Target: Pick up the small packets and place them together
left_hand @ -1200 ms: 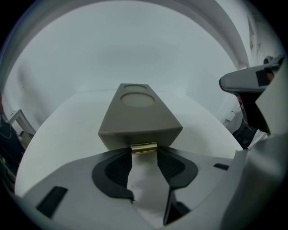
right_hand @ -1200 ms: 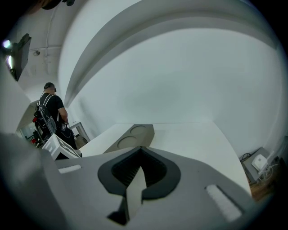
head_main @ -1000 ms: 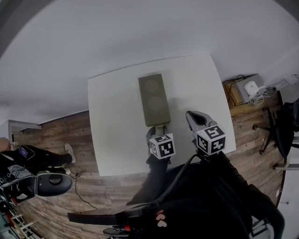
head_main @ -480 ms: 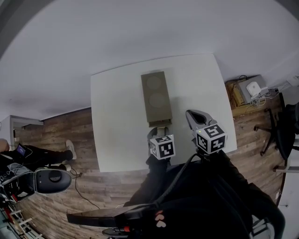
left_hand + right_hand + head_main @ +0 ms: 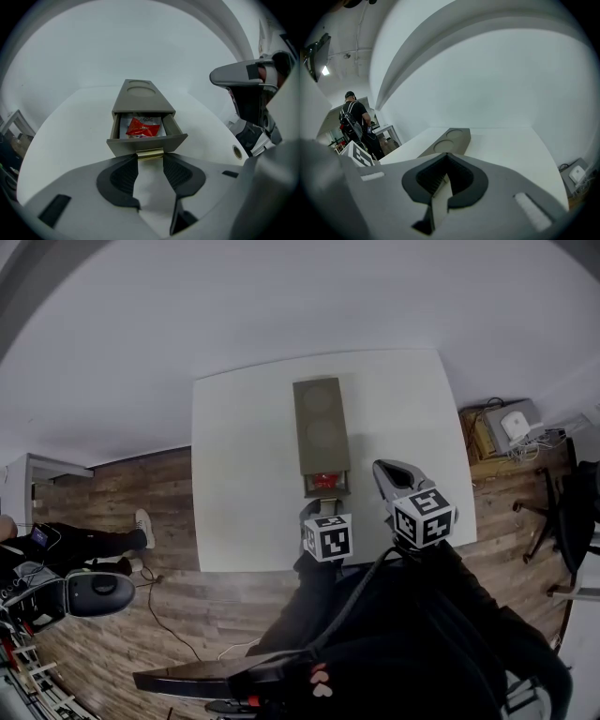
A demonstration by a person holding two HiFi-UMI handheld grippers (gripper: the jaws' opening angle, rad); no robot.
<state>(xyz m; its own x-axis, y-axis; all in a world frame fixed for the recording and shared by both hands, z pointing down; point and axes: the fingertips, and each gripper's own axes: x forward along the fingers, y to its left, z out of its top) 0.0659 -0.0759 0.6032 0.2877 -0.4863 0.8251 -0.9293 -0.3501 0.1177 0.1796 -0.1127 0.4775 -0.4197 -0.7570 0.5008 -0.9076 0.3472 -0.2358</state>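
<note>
A long olive-grey box lies on the white table. Its drawer stands pulled out toward me. Inside lies a red small packet on top of a pale packet. My left gripper is shut on the drawer's brass handle, whose ends touch both pads. In the head view the left gripper sits right at the drawer front, with the red packet just beyond. My right gripper hovers to the right of the box, shut and holding nothing. From the right gripper view the box lies ahead to the left.
The table's near edge is just under both grippers, with wooden floor beyond. A low shelf with a white device and a chair stand to the right. A person stands far off left; another sits at the left.
The drawer has slid out toward me with the left gripper on its handle. The red packet inside now shows. The right gripper has stayed put.
</note>
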